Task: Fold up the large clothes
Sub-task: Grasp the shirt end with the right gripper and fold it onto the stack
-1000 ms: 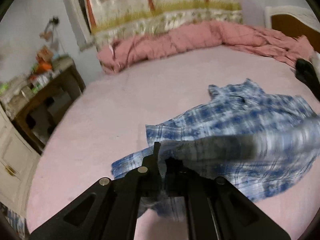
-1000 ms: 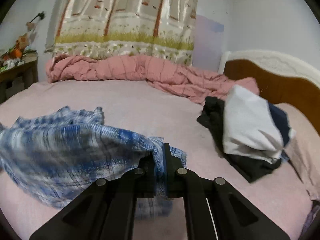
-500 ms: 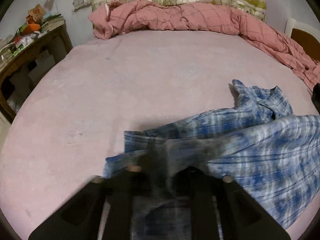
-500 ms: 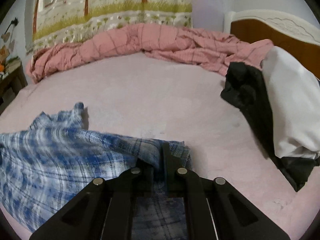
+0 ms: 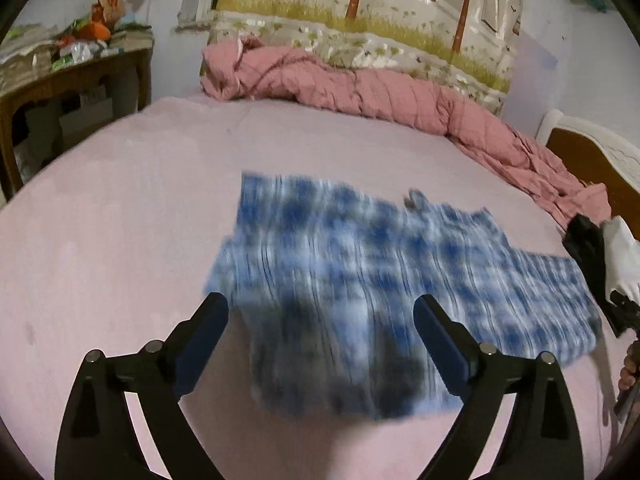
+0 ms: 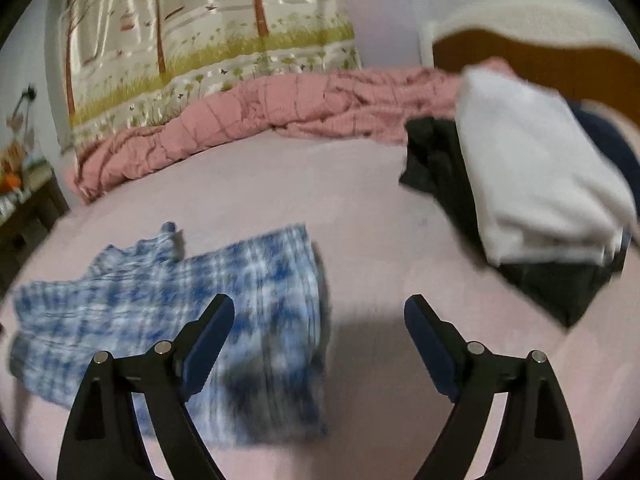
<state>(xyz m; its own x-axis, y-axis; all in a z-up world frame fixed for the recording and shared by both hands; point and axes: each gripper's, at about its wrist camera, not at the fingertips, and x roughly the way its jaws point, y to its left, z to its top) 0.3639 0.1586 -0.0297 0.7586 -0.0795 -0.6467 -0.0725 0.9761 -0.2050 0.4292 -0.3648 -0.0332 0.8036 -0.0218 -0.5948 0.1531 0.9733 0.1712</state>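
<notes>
A blue and white plaid shirt (image 5: pixel 360 280) lies spread on the pink bed (image 5: pixel 120 220), blurred by motion. My left gripper (image 5: pixel 322 312) is open and empty, its jaws wide apart over the shirt's near edge. In the right wrist view the shirt (image 6: pixel 180 312) lies at the left. My right gripper (image 6: pixel 320 312) is open and empty above the shirt's right edge and bare sheet.
A pink quilt (image 5: pixel 360 88) is bunched along the far side of the bed. A pile of white and black clothes (image 6: pixel 532 184) lies at the right by the wooden headboard (image 6: pixel 540 52). A cluttered wooden table (image 5: pixel 60 80) stands left of the bed.
Both grippers were shut on the shirt's corners and have let go and opened wide. The shirt now lies spread flat on the bed.
</notes>
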